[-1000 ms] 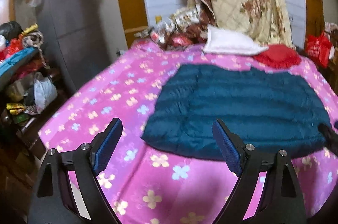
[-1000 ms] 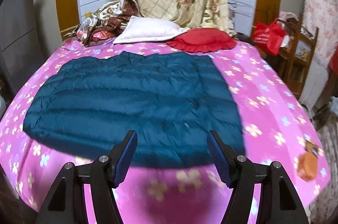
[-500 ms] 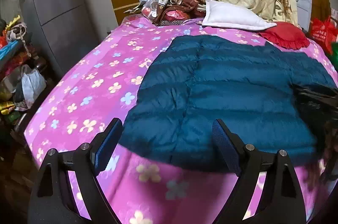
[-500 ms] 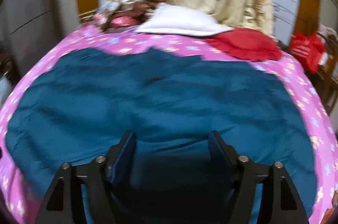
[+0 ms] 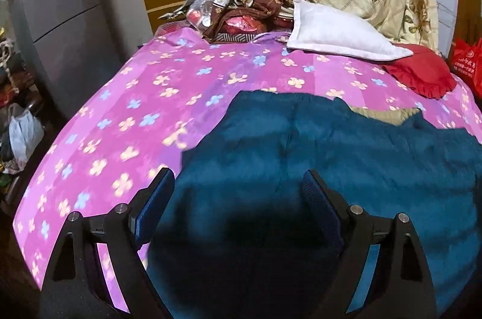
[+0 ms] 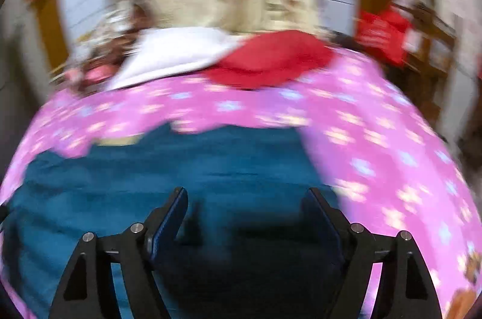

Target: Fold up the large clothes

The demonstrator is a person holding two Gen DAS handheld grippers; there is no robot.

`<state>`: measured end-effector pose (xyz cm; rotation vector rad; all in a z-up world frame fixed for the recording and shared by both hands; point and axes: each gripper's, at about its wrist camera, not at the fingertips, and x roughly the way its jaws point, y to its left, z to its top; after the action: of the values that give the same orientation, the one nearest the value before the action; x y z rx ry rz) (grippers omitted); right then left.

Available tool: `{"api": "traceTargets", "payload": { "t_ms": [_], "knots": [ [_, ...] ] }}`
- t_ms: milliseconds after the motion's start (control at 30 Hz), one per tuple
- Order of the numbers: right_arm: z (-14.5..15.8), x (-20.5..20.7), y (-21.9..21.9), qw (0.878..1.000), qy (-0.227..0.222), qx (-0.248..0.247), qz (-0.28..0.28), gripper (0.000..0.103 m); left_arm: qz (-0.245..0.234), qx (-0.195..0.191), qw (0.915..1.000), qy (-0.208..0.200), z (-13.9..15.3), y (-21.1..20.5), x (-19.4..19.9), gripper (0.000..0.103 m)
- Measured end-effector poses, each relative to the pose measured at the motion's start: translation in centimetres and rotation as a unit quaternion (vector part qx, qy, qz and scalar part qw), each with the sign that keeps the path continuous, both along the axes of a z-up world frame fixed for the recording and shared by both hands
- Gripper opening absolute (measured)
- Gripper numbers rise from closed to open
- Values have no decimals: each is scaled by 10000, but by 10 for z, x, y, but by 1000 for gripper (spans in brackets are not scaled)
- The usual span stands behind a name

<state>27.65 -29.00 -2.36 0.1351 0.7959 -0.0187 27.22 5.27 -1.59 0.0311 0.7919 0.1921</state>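
Left gripper [image 5: 238, 192] wide, nothing pinched; right gripper [image 6: 245, 209] wide too, both over the teal down jacket [image 5: 346, 156] filling lower frame on the pink floral bedsheet [image 5: 144, 96]. Risk: pads snag sheet with hem; slick padding slips, fold skews.

White print marks the red bag [image 5: 467, 60] and a sticker tops the fridge [image 5: 60, 3], neither legible.
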Motion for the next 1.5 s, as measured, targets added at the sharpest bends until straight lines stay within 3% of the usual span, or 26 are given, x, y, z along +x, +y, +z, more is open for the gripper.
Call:
{"api": "traceTargets", "payload": {
  "t_ms": [67,167,433,600,700,800,1067,1133,1300,1500],
  "knots": [
    [-14,21,19,9989,245,264,310,79,17,-68,9998,170,-11,1,19,87],
    [-32,44,18,9990,349,216,174,79,151,60,9992,352,-31,5,38,87],
    [-47,75,-68,9952,443,218,-850,79,196,-106,9995,215,-45,15,65,90],
    [-29,59,-99,9896,476,55,-1356,79,197,284,9992,180,-37,7,69,90],
    [-5,21,-104,9916,226,328,-1231,79,244,598,9977,-229,-17,6,39,90],
    [15,-29,-91,9940,-2,279,-1055,79,233,720,9952,-618,7,6,-5,90],
    [18,-152,-32,9983,-175,159,-539,79,310,403,9873,-1502,65,3,-135,91],
    [14,-172,-20,9985,-201,120,-499,79,257,263,9858,-1641,75,1,-166,101],
    [10,-214,4,9980,-291,238,-502,79,244,259,9828,-1812,86,-7,-219,102],
    [14,-243,25,9980,-389,41,-492,79,196,-72,9871,-1587,82,-3,-248,102]
  ]
}}
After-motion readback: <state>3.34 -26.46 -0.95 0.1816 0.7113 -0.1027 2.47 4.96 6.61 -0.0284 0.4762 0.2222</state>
